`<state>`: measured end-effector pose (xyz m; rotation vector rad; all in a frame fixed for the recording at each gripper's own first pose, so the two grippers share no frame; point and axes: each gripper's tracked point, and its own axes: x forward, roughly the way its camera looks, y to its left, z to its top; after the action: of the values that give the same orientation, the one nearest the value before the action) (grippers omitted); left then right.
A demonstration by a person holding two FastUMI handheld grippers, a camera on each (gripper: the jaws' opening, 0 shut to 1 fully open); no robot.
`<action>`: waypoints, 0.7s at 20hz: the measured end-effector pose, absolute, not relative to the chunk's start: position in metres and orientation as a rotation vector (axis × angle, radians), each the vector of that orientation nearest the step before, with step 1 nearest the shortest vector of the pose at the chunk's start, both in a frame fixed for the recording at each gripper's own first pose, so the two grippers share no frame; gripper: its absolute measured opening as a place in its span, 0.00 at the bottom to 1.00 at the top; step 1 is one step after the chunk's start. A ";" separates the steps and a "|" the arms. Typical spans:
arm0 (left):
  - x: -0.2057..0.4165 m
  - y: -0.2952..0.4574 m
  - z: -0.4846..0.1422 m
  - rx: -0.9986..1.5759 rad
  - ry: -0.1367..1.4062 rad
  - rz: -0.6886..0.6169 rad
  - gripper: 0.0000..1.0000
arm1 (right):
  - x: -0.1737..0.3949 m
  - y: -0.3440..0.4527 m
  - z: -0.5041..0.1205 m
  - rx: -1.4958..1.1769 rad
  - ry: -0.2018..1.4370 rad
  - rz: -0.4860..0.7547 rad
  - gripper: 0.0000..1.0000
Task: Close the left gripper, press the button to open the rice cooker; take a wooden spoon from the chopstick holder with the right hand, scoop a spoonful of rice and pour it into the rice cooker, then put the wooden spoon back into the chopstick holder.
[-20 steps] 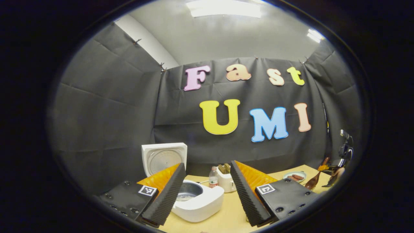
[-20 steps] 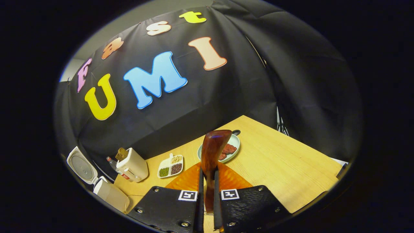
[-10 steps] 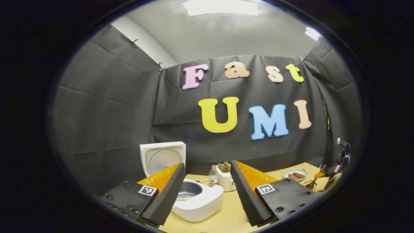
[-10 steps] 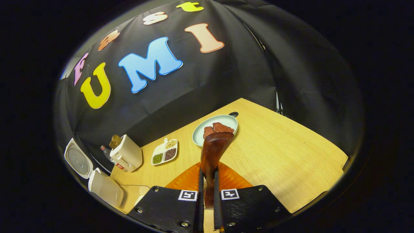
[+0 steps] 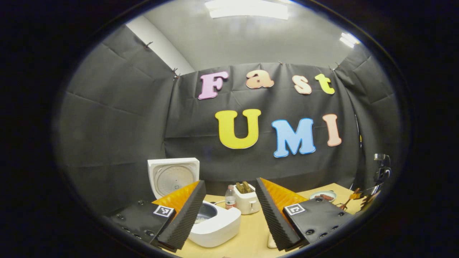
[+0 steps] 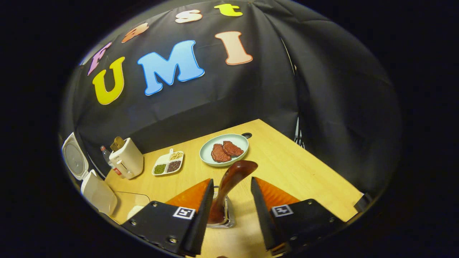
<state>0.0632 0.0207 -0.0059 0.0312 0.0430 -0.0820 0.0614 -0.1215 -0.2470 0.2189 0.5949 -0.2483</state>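
Holding my right tongs (image 6: 229, 200) wide apart, I have the wooden spoon (image 6: 229, 182) standing between the fingers with its lower end in a clear glass container (image 6: 220, 219) on the tabletop (image 6: 304, 172); I cannot tell whether the left finger touches it. My left tongs (image 5: 229, 211) are also spread wide and hold nothing. Beyond them sits the rice cooker (image 5: 218, 224), lid raised, with the chopstick holder (image 5: 246, 200) just behind it. A plate of meat (image 6: 225, 145) lies ahead of the spoon.
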 end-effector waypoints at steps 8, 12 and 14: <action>0.110 0.054 0.000 0.052 0.038 0.004 0.96 | 0.042 -0.130 -0.145 0.043 0.414 -0.241 0.99; 0.147 0.089 -0.002 0.065 0.051 0.089 0.96 | 0.028 -0.118 -0.103 -0.004 0.335 -0.219 0.99; 0.169 0.112 0.001 0.096 0.043 0.141 0.96 | 0.020 -0.111 -0.092 0.000 0.313 -0.213 0.99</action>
<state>0.1688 0.1120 0.0011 0.0962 0.0429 0.1405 0.0199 -0.1108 -0.0924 -0.0002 0.3127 -0.2129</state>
